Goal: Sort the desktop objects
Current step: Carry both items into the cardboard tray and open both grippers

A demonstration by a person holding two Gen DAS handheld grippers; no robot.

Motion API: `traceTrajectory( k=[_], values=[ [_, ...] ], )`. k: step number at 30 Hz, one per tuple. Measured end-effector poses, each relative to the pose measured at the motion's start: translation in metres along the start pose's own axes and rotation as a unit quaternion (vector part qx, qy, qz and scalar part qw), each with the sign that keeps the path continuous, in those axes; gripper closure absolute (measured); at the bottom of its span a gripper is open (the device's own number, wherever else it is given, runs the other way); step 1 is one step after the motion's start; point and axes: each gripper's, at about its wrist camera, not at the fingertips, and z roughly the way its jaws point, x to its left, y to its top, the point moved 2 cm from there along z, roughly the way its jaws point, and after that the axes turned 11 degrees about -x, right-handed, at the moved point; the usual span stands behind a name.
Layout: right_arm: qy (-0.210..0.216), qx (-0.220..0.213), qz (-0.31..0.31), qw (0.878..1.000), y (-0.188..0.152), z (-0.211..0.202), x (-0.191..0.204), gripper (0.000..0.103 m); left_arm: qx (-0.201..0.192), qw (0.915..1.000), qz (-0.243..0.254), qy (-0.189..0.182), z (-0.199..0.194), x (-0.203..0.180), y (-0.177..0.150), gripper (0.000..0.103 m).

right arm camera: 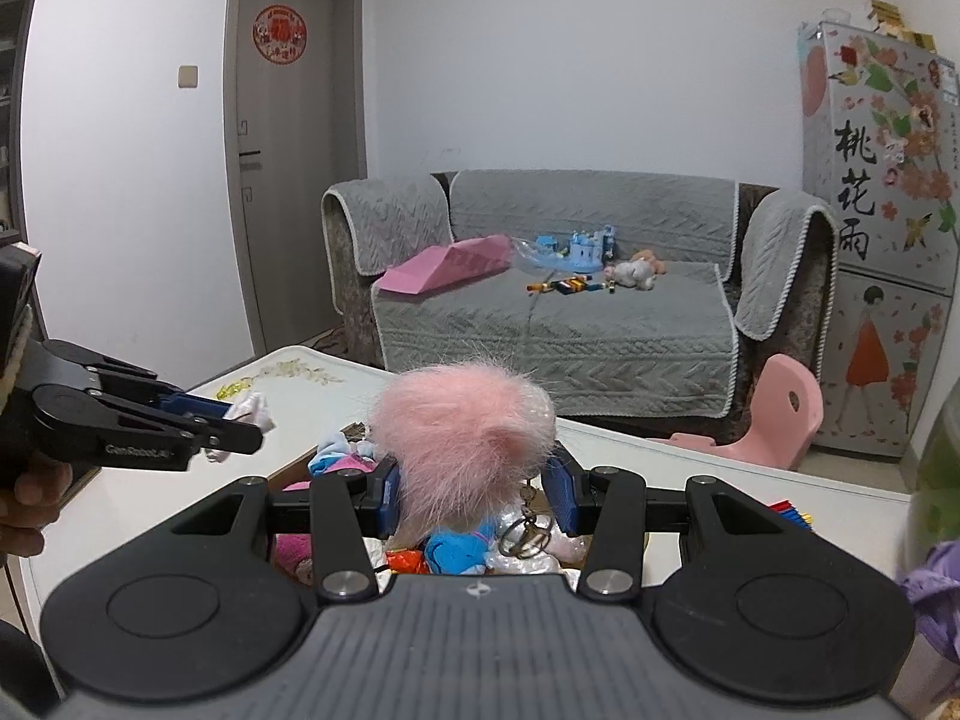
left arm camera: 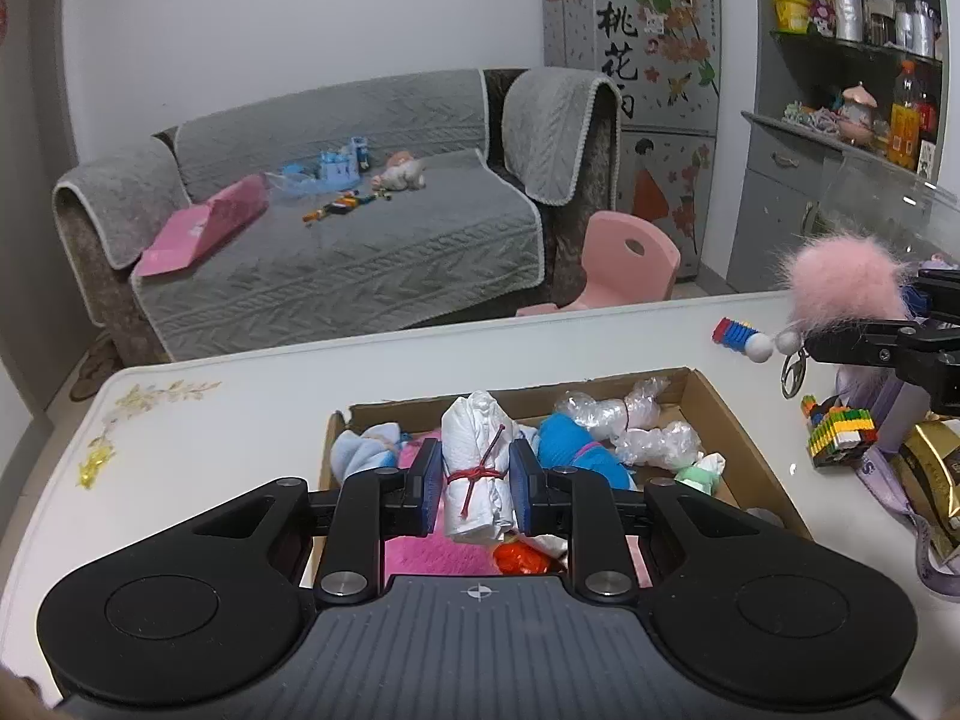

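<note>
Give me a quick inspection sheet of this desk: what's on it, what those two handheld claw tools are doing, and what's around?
Surface: white table, gold flower decal near one corner.
Job's things: cardboard box holding cloth and plastic-wrapped bundles; white cloth roll tied with red string; pink fluffy keychain with metal ring.
Clutter: coloured brick toy, striped toy, gold packet, purple strap.
Grippers: left gripper jaws shut on the white cloth roll above the box; right gripper jaws shut on the pink fluffy keychain.
Cables: nothing seen.
Surroundings: grey sofa strewn with toys, pink child's chair, decorated fridge, door.
</note>
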Motion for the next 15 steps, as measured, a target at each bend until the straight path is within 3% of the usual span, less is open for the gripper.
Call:
traceTrajectory(
  k=[15],
  values=[
    [-0.001, 0.027, 0.005, 1.000, -0.008, 0.022, -0.005, 0.060, 0.024, 0.9997, -0.007, -0.005, 0.040, -0.006, -0.013, 0.074]
  ],
)
